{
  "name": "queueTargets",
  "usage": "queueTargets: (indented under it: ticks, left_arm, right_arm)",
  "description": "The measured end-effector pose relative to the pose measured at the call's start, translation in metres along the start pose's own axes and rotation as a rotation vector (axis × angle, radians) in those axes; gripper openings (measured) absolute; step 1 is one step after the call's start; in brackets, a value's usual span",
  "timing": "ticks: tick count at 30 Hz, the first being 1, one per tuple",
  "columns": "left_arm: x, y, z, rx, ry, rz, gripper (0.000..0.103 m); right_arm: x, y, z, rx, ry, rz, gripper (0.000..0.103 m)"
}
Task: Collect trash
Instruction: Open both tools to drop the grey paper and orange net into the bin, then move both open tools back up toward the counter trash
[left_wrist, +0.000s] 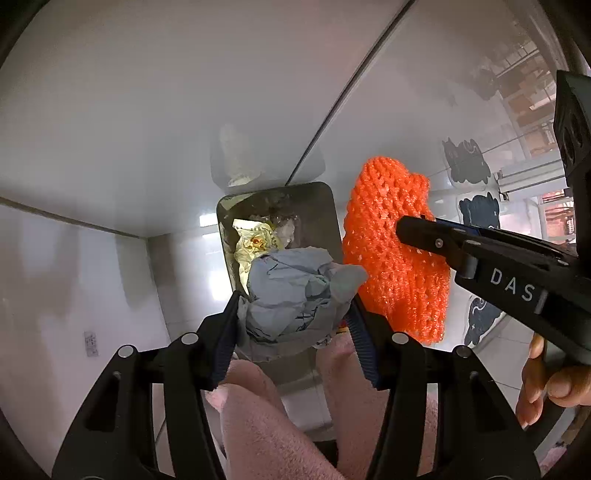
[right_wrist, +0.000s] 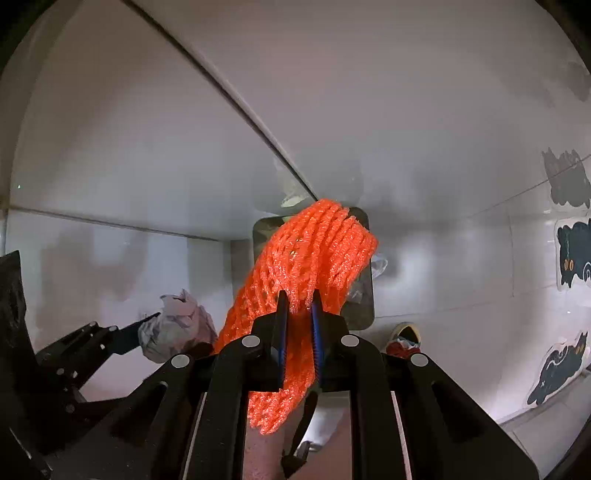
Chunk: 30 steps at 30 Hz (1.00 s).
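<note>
My left gripper is shut on a crumpled blue-grey paper wad and holds it just over the open metal trash bin, which has yellow and white wrappers inside. My right gripper is shut on an orange foam net sleeve and holds it over the bin's rim. In the left wrist view the net hangs to the right of the bin, pinched by the right gripper. In the right wrist view the left gripper and its paper wad sit low at the left.
The bin stands against a white wall with a dark seam. Cat-shaped floor mats lie on the tiled floor at the right, also in the right wrist view. Pink fabric covers the foreground below my left gripper. A shoe lies beside the bin.
</note>
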<state>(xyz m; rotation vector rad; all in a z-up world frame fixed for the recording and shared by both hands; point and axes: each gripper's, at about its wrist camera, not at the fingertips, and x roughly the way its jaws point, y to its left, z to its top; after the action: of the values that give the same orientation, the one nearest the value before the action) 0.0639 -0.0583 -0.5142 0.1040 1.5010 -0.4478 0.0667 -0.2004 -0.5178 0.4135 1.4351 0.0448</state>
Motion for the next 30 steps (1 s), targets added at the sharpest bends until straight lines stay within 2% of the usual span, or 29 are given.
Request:
queueTargets:
  ticks: [3,7,12,14,16,18,21,24,28,30]
  left_arm:
    - [0.005,0.001,0.005,0.000,0.016,-0.004,0.054]
    - [0.008,0.002,0.011,-0.003,0.026,0.002,0.057]
    - [0.008,0.006,0.016,-0.017,0.019,0.001,0.065]
    - [0.007,0.008,0.018,-0.021,0.014,0.002,0.067]
    - [0.006,0.008,0.019,-0.023,0.012,0.003,0.073]
    - [0.004,0.008,0.020,-0.022,0.009,0.012,0.084]
    - [0.001,0.008,0.019,-0.019,0.007,0.023,0.092]
    - [-0.007,0.009,0.017,-0.013,-0.004,0.034,0.095]
    - [-0.027,0.010,0.011,-0.015,-0.023,0.027,0.095]
    - [-0.037,0.010,0.009,-0.015,-0.037,0.027,0.095]
  right_arm:
    - [0.002,-0.004,0.004,0.011,0.012,-0.002,0.019]
    - [-0.004,0.002,0.002,0.022,0.017,0.000,0.031]
    - [-0.006,0.006,0.008,0.015,0.016,-0.003,0.035]
    - [-0.007,0.007,0.009,0.016,0.016,-0.005,0.047]
    - [-0.006,0.006,0.013,0.013,0.013,-0.010,0.049]
    - [-0.009,0.007,0.013,0.012,0.006,-0.020,0.058]
    - [-0.019,0.004,0.012,0.013,-0.015,-0.035,0.068]
    - [-0.031,0.004,0.010,0.013,-0.040,-0.052,0.077]
    - [-0.053,0.004,0.008,0.012,-0.075,-0.093,0.097]
    - [-0.068,0.006,0.006,0.002,-0.101,-0.118,0.099]
